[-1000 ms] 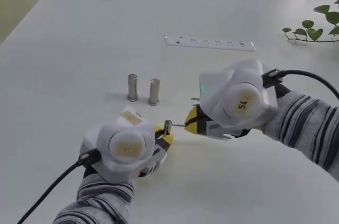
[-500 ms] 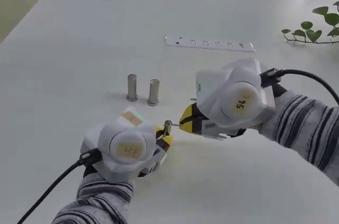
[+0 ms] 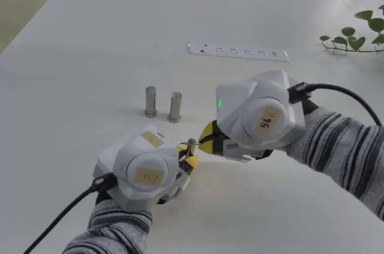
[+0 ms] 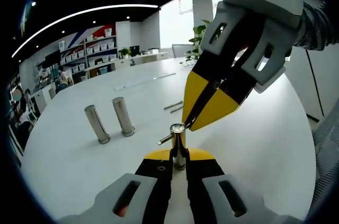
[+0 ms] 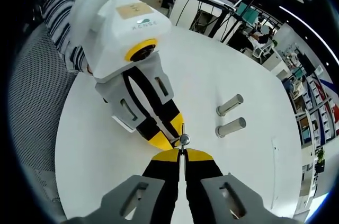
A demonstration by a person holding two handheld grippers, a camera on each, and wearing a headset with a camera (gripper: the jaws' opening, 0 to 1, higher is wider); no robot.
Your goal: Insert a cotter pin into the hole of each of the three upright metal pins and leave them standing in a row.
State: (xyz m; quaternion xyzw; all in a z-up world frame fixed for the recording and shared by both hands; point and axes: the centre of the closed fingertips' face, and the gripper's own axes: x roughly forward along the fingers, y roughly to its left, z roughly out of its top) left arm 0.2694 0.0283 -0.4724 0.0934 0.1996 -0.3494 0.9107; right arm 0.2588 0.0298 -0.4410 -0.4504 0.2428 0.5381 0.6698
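My left gripper [image 4: 179, 156] is shut on a short metal pin [image 4: 177, 138] and holds it upright just above the table. My right gripper [image 5: 181, 153] is shut on a thin cotter pin [image 4: 164, 140] that passes through the pin's hole, with its tip poking out on the far side. In the head view the left gripper [image 3: 188, 159] and right gripper [image 3: 203, 139] meet tip to tip at the held pin [image 3: 191, 145]. Two more metal pins [image 3: 150, 101] [image 3: 175, 105] stand upright side by side behind them.
A white power strip [image 3: 237, 51] lies further back on the white table [image 3: 90, 44]. A leafy plant [image 3: 360, 30] reaches in at the far right. Loose cotter pins [image 4: 174, 106] lie on the table beyond the held pin. Cables trail from both grippers.
My right gripper has moved left, closing the gap to the held pin, and the cotter pin has gone into the hole. The left gripper has stayed put.
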